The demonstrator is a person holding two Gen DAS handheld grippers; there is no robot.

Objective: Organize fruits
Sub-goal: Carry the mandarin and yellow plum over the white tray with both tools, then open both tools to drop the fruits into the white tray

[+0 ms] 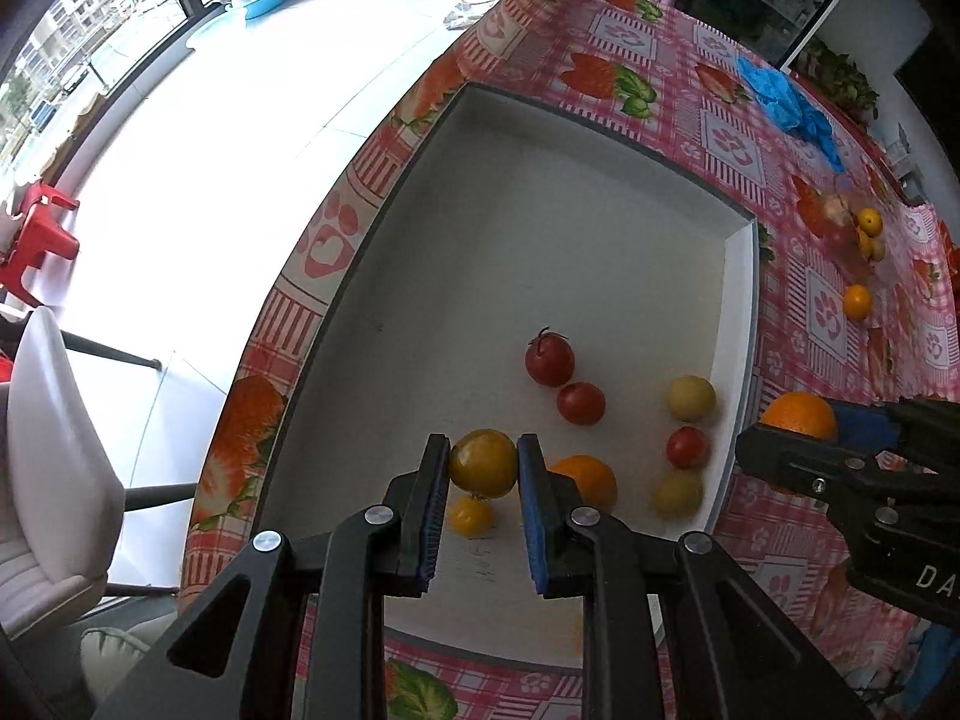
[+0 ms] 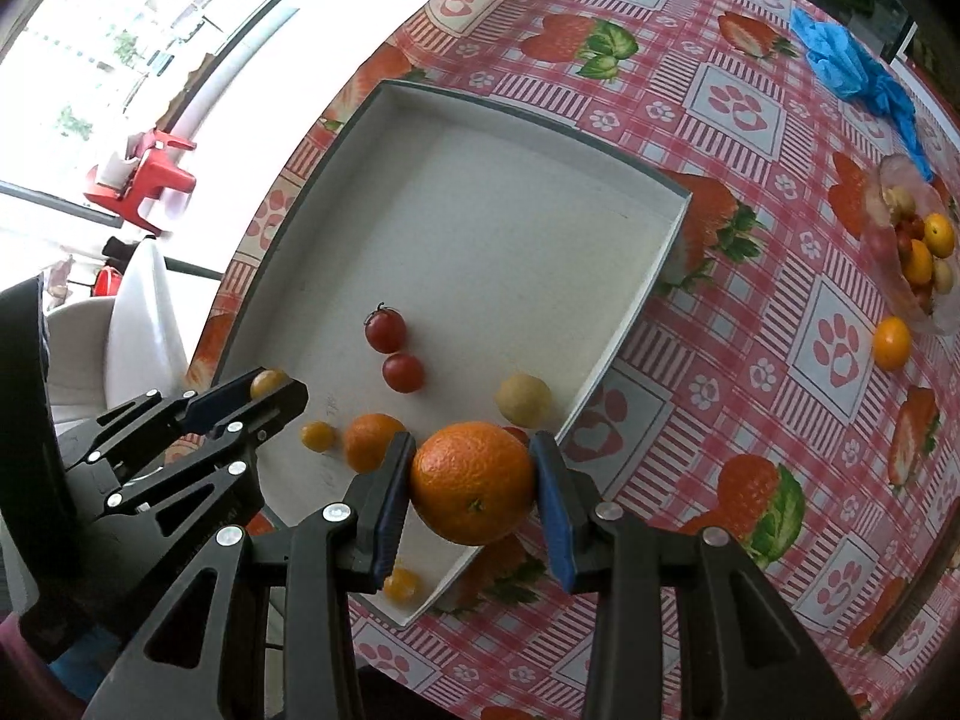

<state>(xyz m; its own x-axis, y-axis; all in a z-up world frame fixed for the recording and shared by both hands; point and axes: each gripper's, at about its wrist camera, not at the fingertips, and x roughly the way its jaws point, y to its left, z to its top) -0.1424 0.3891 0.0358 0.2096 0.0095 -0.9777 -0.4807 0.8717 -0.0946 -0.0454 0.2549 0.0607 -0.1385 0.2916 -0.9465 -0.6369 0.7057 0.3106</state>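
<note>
My left gripper (image 1: pixel 483 462) is shut on a small yellow-green tomato (image 1: pixel 483 461) above the near part of the white tray (image 1: pixel 510 228). My right gripper (image 2: pixel 474 483) is shut on a large orange (image 2: pixel 474 483) over the tray's right rim (image 2: pixel 630 318). Inside the tray lie two red tomatoes (image 1: pixel 549 359) (image 1: pixel 580 402), another orange (image 1: pixel 591 480), a small yellow tomato (image 1: pixel 470 516) and pale yellow fruits (image 1: pixel 691 397). In the right wrist view the left gripper (image 2: pixel 270 384) shows at the left with its yellow tomato (image 2: pixel 267 383).
The tray sits on a pink checked tablecloth (image 2: pixel 750 120) near the table's left edge. A clear bag with several small fruits (image 2: pixel 918 246) and a loose yellow-orange fruit (image 2: pixel 891 343) lie at the right. A blue crumpled glove (image 2: pixel 852 69) lies farther back. A white chair (image 1: pixel 54 450) stands left of the table.
</note>
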